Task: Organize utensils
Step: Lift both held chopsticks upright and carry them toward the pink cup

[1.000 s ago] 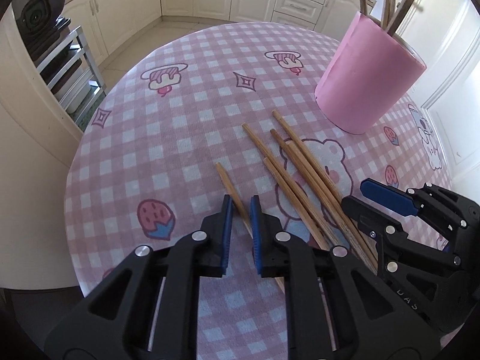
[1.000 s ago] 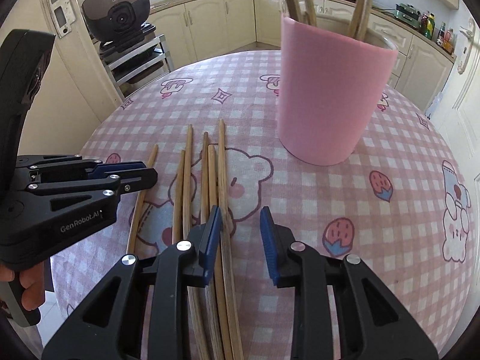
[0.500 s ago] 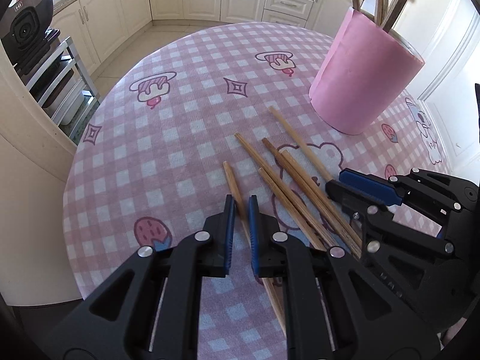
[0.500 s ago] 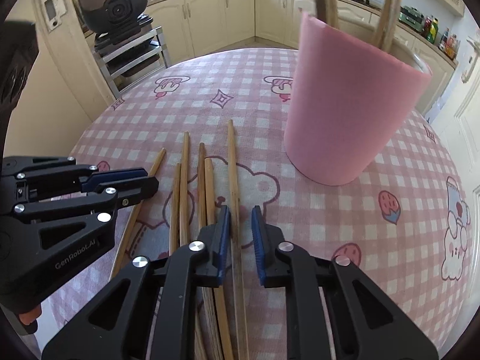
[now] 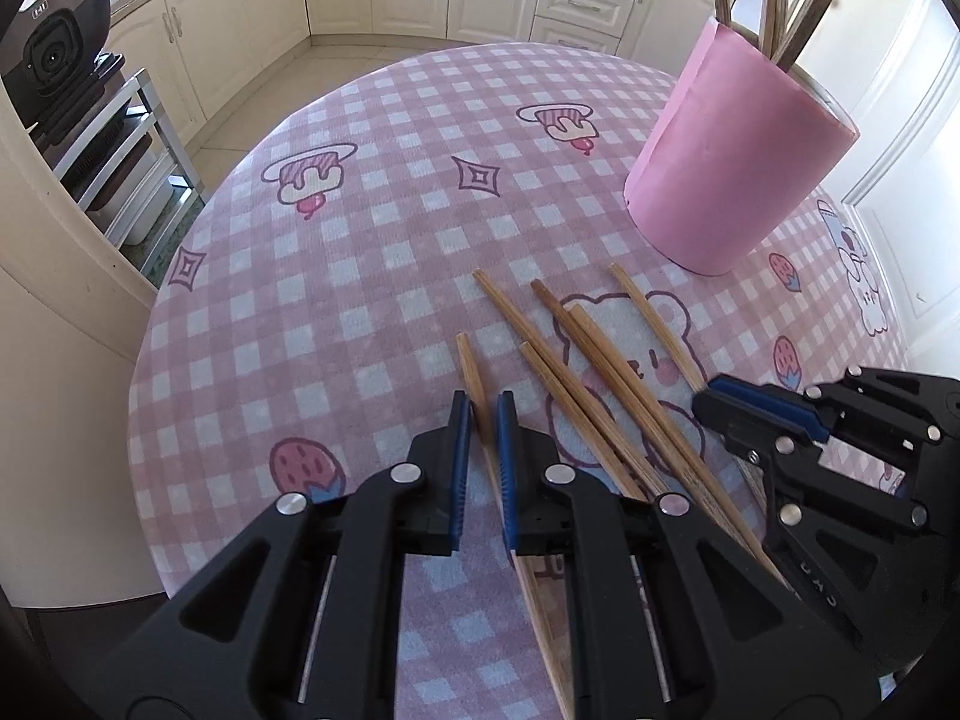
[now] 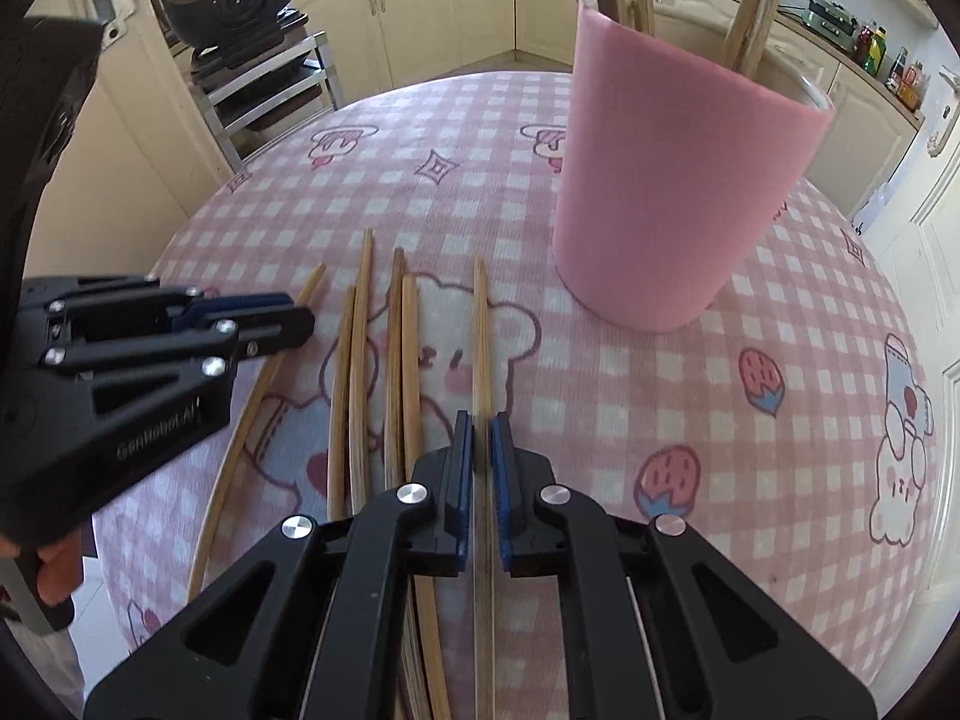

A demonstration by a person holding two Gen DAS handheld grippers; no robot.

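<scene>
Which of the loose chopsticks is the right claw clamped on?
The right claw grips the rightmost chopstick, the one lying alone nearest the pink holder, apart from the bunched ones.

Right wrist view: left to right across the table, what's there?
Left gripper shut on the leftmost chopstick → four loose chopsticks → the chopstick clamped in the right gripper → pink cup with chopsticks standing in it.

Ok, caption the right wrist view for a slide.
Right claw shut on one chopstick beside the pink holder.
</scene>
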